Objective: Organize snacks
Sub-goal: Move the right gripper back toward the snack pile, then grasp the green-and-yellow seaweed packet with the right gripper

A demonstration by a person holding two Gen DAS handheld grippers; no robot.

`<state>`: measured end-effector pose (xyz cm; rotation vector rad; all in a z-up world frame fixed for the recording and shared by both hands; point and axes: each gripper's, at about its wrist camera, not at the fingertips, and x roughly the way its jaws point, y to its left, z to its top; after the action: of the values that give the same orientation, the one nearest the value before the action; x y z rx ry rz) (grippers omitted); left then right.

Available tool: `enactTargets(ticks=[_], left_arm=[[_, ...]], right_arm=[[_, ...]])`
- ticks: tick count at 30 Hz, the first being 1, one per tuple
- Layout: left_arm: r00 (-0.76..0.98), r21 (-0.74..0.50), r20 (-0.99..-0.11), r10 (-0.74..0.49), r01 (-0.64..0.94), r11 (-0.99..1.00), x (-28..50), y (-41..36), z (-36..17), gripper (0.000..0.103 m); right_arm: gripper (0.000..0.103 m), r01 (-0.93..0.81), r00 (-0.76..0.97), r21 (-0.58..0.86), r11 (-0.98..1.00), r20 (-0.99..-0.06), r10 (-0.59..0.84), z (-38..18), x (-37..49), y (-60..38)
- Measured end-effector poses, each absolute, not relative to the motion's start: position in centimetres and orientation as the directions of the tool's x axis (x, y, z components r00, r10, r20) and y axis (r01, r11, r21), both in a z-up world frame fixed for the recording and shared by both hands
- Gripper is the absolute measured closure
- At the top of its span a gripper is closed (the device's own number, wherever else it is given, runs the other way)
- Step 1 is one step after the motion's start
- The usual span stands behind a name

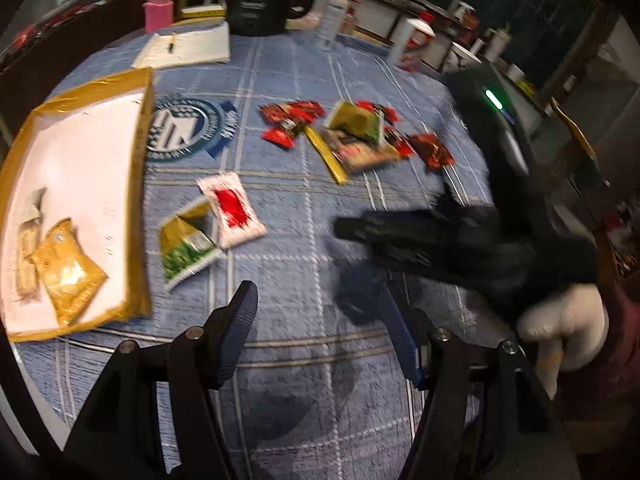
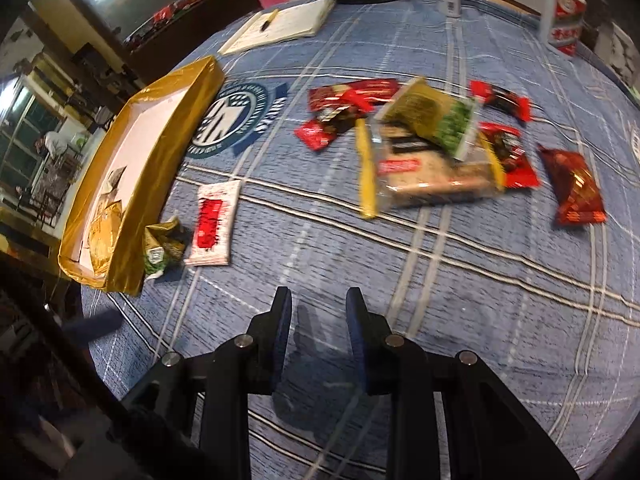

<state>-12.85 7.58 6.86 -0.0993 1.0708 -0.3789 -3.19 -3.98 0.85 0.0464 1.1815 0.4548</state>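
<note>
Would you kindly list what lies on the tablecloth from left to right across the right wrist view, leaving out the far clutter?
Gold tray → crumpled green-and-gold packet → white packet with a red label → round blue logo → central heap of snack packets → lone red packet.

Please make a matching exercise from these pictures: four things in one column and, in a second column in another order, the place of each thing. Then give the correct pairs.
Things
1. yellow snack packet
2. white packet with the red patch
3. pen
4. clear pack with yellow ends

Places
A. on the open notebook
B. inside the gold tray
C. under a green and gold packet, in the pile
D. on the blue cloth, beside a second green and gold packet near the tray

Pairs: 1-B, 2-D, 3-A, 4-C
</note>
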Motion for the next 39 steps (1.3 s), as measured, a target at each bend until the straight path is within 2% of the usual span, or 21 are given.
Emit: enactTargets(ticks=[4, 14, 21, 28, 31, 34, 39], left_arm=[[0.407, -0.281, -0.837, -0.365, 0.251, 0.926, -13.4, 8.4, 6.1, 0.038], [0.434, -0.371, -0.822, -0.369, 0.084, 0.925, -14.3, 15.0, 5.0, 0.038], [0.428, -0.386, -0.821, -0.377, 0.071, 0.920, -14.1, 15.7, 4.6, 0.038], [0.428, -0.396, -0.820, -0.381, 0.057, 0.916, -13.8, 16.0, 4.5, 0.038], [0.438, -0.409, -0.813, -0.384, 0.040, 0.912, -13.7, 16.8, 4.7, 0.038], [0.451, -0.418, -0.806, -0.382, 0.023, 0.908, -13.7, 17.4, 4.9, 0.038], [0.461, -0.436, -0.799, -0.386, -0.004, 0.900, -13.9, 18.4, 5.0, 0.038]], right_arm=[[0.074, -0.360, 0.279, 0.271, 0.893, -0.882, 0.380, 0.8, -2.1, -1.2], [0.073, -0.398, 0.274, 0.267, 0.878, -0.879, 0.391, 0.5, -0.1, 2.9], [0.070, -0.392, 0.278, 0.260, 0.883, -0.881, 0.383, 0.1, 0.8, 4.1], [0.067, -0.469, 0.320, 0.143, 0.872, -0.892, 0.319, 0.2, 0.2, 6.6], [0.067, -0.448, 0.348, 0.183, 0.875, -0.866, 0.359, 1.5, -0.2, 5.6], [0.066, -0.519, 0.328, 0.229, 0.824, -0.836, 0.439, 3.1, -1.6, 5.6], [0.065, -0.595, 0.258, 0.213, 0.775, -0.863, 0.435, 1.8, -2.6, 7.6]])
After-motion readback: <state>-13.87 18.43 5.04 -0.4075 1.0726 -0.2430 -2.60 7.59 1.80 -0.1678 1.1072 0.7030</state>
